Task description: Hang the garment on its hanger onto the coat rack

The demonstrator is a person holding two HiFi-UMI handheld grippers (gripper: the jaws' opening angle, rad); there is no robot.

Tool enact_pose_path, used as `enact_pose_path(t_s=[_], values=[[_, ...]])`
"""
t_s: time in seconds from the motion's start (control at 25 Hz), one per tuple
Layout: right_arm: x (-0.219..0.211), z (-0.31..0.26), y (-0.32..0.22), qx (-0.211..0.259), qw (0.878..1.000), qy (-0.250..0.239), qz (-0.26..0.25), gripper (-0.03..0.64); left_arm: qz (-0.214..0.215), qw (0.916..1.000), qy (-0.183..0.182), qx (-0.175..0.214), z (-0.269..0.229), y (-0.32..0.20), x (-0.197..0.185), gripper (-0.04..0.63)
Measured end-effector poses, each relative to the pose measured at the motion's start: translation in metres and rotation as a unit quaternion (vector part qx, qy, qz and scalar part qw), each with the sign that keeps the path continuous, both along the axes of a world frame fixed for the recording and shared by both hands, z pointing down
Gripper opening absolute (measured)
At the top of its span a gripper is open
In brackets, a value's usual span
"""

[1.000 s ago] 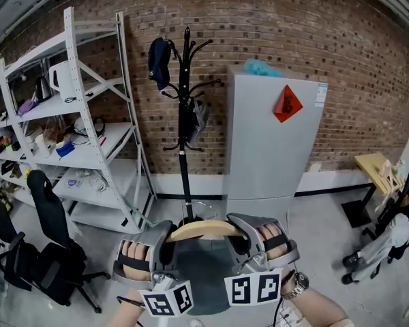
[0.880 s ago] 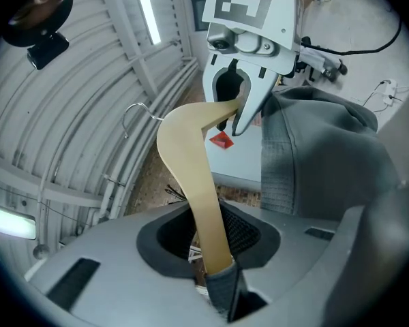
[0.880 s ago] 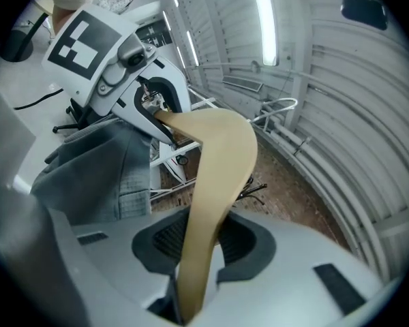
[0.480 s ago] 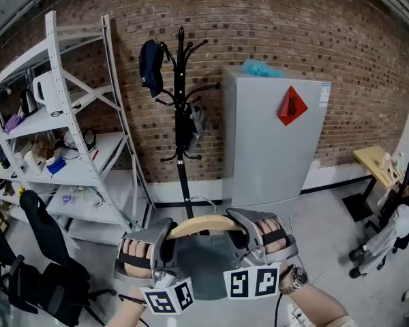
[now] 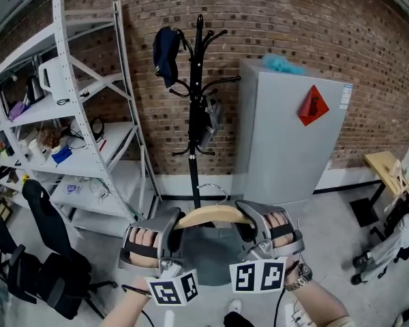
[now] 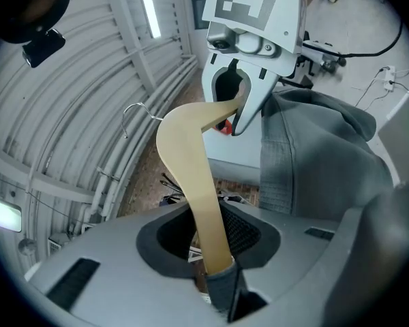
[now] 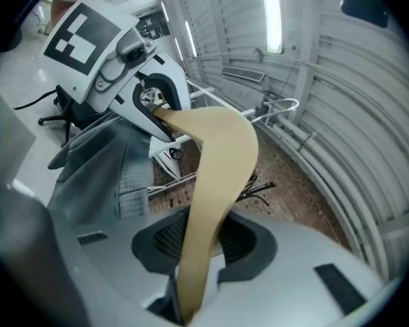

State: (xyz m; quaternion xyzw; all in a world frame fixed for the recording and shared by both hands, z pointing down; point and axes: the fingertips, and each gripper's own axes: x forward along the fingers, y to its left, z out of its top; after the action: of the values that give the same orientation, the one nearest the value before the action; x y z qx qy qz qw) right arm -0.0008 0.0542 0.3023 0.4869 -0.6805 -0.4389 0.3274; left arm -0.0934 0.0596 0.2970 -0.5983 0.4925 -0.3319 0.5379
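Our left tool (image 5: 172,231) clamps one end of the wooden hanger (image 5: 213,215), with the grey garment (image 5: 208,261) draped beneath, and our right tool (image 5: 249,227) clamps the other. The coat rack (image 5: 196,114) has drifted to dead ahead, so we judge the approach aligned.

No word or number could be read anywhere. A red diamond-shaped sign (image 5: 313,105) was stuck on the front of the tall grey metal cabinet (image 5: 279,162); it carried a dark figure too small to make out. A small white-and-blue label (image 5: 345,95) sat at that cabinet's upper right corner, its print illegible. The left white marker cube (image 5: 172,291) and the right white marker cube (image 5: 258,276) bore black-and-white square code patterns, not letters. The right cube's pattern showed large in the left gripper view, the left cube's in the right gripper view; neither spelled anything.
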Motion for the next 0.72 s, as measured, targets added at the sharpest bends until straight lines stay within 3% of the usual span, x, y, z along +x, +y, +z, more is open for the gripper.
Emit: enact_pose_path(t_s=[0.44, 0.72], values=[[0.003, 0.025, -0.085, -0.026, 0.999, -0.003, -0.041, 0.091, -0.033, 0.9988, -0.003, -0.036, 0.024, -0.077, 0.004, 0.095], [0.013, 0.021, -0.138, -0.021, 0.997, 0.003, -0.079, 0.095, -0.07, 0.9971, -0.002, -0.028, 0.021, -0.124, 0.015, 0.095]])
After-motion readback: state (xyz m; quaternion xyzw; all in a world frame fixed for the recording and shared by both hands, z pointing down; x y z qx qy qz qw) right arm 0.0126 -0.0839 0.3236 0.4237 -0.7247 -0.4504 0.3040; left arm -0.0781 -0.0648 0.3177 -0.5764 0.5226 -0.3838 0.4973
